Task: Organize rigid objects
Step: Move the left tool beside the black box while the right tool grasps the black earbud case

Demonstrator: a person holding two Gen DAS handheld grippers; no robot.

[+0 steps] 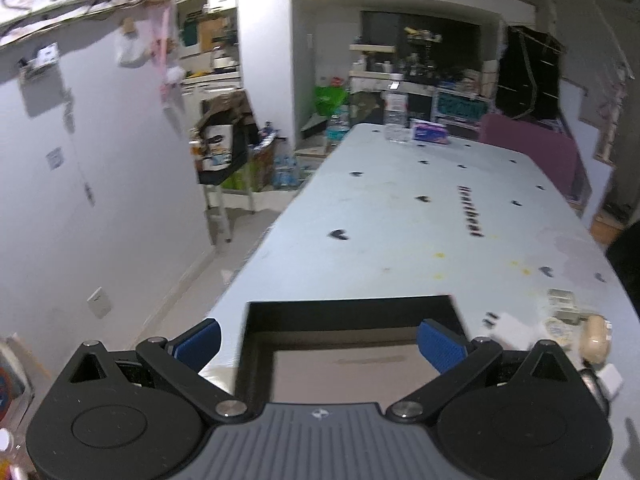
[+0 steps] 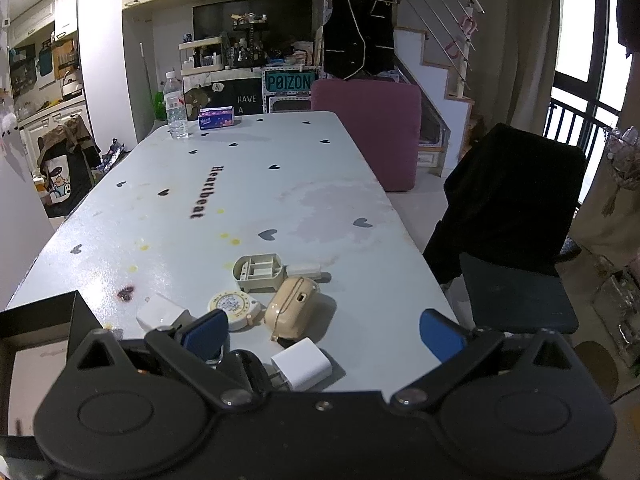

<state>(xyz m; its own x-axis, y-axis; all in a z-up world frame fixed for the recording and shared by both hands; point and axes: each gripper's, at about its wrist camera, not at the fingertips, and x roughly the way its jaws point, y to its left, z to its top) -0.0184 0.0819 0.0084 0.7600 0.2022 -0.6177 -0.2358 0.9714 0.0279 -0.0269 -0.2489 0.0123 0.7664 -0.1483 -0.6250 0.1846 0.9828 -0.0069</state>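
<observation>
A black open box [image 1: 352,344] with a pale floor sits at the near table edge; my left gripper [image 1: 320,340] is open above it, empty. In the right wrist view the box [image 2: 40,332] is at the far left. My right gripper [image 2: 324,332] is open and empty over a cluster of small items: a white charger cube [image 2: 302,364], a tan earbud case [image 2: 292,308], a round yellow tape measure [image 2: 234,308], a beige plastic plug housing [image 2: 258,272], a white block [image 2: 160,314] and a dark object [image 2: 248,368] partly hidden by my left finger.
The pale blue table [image 2: 280,184] has heart marks. A water bottle [image 2: 176,106] and a tissue box [image 2: 218,117] stand at its far end. A black-draped chair [image 2: 512,216] is at the right, a purple seat [image 2: 368,128] beyond, and a cluttered cart [image 1: 228,152] left of the table.
</observation>
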